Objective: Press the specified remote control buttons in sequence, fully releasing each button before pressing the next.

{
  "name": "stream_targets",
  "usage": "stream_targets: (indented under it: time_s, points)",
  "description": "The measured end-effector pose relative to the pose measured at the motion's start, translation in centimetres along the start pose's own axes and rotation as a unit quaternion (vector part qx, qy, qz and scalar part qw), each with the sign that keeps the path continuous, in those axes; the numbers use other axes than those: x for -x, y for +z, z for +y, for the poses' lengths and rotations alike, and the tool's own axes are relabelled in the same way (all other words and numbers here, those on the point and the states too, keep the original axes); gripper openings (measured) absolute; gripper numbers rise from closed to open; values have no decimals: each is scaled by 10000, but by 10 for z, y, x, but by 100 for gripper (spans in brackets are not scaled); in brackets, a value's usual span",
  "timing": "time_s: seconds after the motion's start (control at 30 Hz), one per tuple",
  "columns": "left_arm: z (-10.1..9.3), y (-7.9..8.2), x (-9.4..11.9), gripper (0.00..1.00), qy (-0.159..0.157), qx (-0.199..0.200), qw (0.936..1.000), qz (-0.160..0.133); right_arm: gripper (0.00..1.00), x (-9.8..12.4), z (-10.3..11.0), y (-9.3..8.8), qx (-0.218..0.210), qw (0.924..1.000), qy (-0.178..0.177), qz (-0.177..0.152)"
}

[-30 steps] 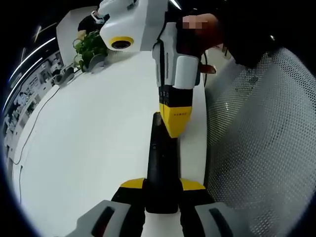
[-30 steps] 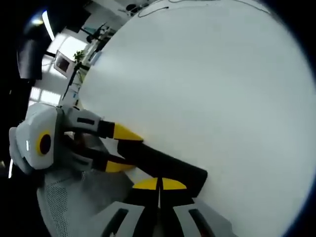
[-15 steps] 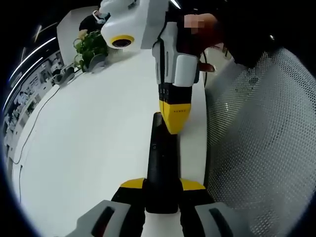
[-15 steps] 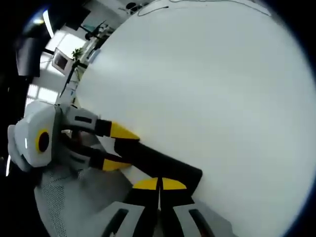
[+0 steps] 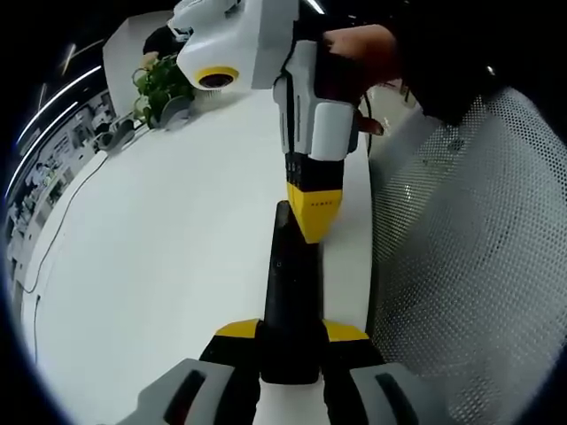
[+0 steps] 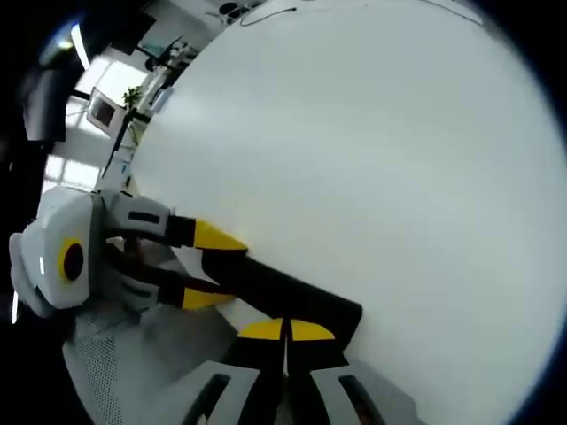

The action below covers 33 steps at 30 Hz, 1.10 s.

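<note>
On the white table [image 5: 159, 266], left claw [image 5: 291, 332] pinches the remote [image 5: 290, 292]; right claw [image 5: 312, 232], pressed together, hides its buttons.

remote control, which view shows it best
The left gripper view: the remote control runs lengthwise up from the left tongs, its top face exposed, right tongs touching it. The right gripper view shows it at an angle, partly hidden.

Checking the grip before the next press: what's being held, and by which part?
The left gripper clamps the long black remote control by its near end; the right gripper, shut, tips down onto its far end.
</note>
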State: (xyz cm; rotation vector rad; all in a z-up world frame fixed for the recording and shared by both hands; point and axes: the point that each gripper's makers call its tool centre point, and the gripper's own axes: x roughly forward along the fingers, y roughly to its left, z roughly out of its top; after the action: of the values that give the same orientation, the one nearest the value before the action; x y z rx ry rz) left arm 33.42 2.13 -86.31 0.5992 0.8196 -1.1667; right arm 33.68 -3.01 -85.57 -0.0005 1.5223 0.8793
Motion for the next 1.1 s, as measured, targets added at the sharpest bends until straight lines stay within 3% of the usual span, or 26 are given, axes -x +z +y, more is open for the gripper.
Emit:
stream_targets:
  time_s: [0.33, 0.47, 0.6, 0.77, 1.1]
  points:
    - [0, 0, 0, 25, 3, 1, 10000, -6, 0, 1, 3, 0, 26, 10000, -11, -42]
    - [0, 0, 0, 25, 2, 4, 10000, -11, 0, 6, 4, 11, -5, 9994, 64, -342]
    - [0, 0, 0, 25, 0, 3, 10000, -10, 0, 7, 2, 14, 34, 9990, -15, -434]
    - [0, 0, 0, 25, -2, 3, 10000, -9, 0, 1, -2, 7, 171, 9994, -186, -223]
    - [0, 0, 0, 25, -8, 1, 10000, -6, 0, -1, -1, 10, 540, 9967, -553, -229]
